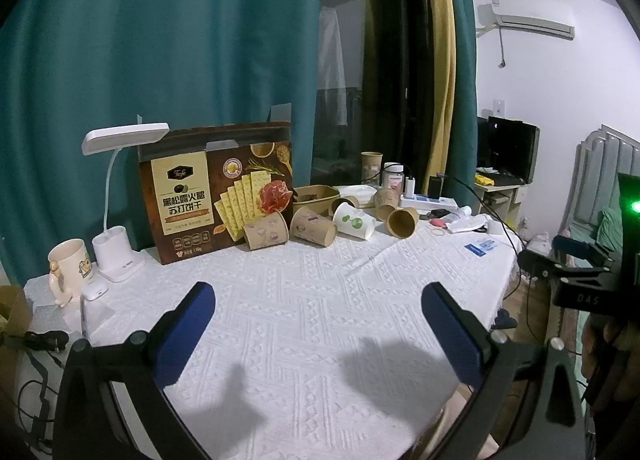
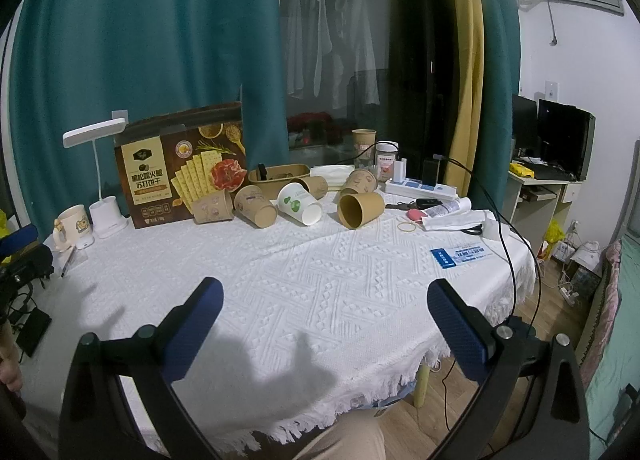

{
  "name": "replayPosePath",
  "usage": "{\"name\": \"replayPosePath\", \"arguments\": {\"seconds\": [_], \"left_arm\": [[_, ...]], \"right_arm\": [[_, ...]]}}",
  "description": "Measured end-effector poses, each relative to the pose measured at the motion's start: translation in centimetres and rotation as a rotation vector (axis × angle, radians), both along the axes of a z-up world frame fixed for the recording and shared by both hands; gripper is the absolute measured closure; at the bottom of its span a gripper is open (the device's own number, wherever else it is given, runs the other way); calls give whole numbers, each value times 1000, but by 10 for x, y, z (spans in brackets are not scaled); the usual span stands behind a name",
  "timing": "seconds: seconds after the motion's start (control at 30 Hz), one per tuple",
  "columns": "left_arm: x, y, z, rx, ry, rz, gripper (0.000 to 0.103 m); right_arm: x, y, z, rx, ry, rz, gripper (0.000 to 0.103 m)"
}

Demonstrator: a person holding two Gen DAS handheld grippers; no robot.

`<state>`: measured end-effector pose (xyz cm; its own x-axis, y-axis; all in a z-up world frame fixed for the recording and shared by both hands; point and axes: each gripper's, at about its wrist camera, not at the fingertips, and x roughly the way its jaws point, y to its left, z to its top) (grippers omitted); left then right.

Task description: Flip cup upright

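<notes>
Tongs spread over white tablecloth.

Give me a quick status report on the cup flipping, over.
Left gripper open, empty. Right gripper open, empty, short of the cups. White cup on its side among tipped brown cups. Nothing blocks the approach.

A white woven tablecloth with raised texture covers the table. The cups look like matt brown paper; the mug is glossy ceramic.
</notes>
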<state>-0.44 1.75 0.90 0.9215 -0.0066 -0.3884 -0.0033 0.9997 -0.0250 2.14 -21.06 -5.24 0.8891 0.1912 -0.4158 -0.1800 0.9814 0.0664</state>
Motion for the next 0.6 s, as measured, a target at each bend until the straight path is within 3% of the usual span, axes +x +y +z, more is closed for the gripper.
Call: {"name": "replayPosePath", "arguments": {"seconds": [0.33, 0.5, 0.6], "left_arm": [[4, 1, 1, 13, 3, 7, 0], [25, 4, 0, 24, 48, -5, 0], [50, 5, -4, 68, 95, -21, 0]], "right_arm": [[2, 3, -2, -2, 11, 5, 2], [26, 4, -8, -7, 50, 25, 2], [51, 6, -16, -7, 80, 46, 2]]}}
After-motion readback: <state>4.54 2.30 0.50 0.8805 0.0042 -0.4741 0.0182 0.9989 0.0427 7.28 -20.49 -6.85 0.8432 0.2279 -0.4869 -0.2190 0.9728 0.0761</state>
